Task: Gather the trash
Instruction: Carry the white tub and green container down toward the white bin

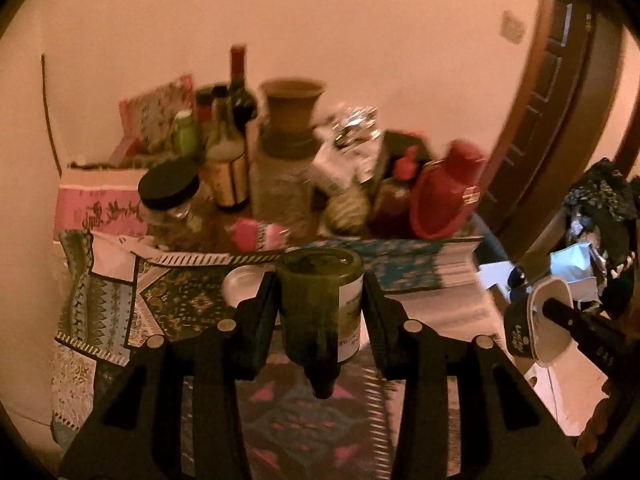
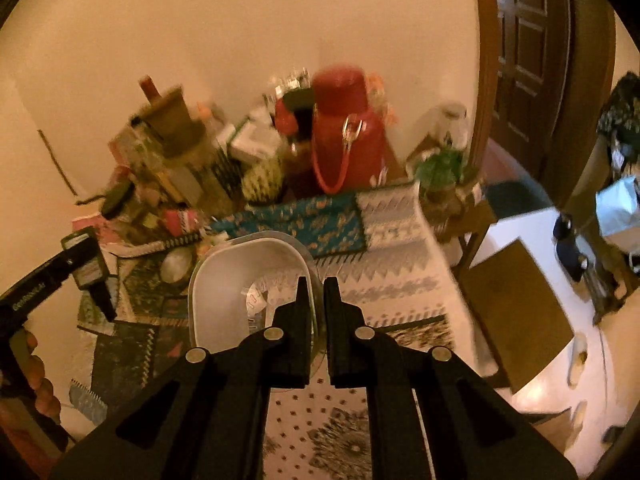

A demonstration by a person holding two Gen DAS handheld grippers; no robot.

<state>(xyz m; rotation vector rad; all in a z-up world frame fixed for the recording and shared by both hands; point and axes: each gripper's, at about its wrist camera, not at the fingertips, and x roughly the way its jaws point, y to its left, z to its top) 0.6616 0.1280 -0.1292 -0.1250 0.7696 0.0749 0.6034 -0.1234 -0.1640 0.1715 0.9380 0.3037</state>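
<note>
Your left hand-held gripper (image 1: 320, 300) is clamped on a green glass bottle (image 1: 316, 312), held base-forward, neck toward the camera, above the patterned cloth (image 1: 180, 296) on the worktop; your right hand-held gripper (image 2: 316, 304) pinches the rim of a white plastic tub (image 2: 236, 292), jaws nearly together; red flask (image 2: 340, 128) at 12 o'clock among blurred clutter; small white dish (image 1: 242, 280) at 10 o'clock of the bottle.

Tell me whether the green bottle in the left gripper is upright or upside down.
Upside down: the green bottle has its neck pointing down and base up between the left gripper fingers.
</note>
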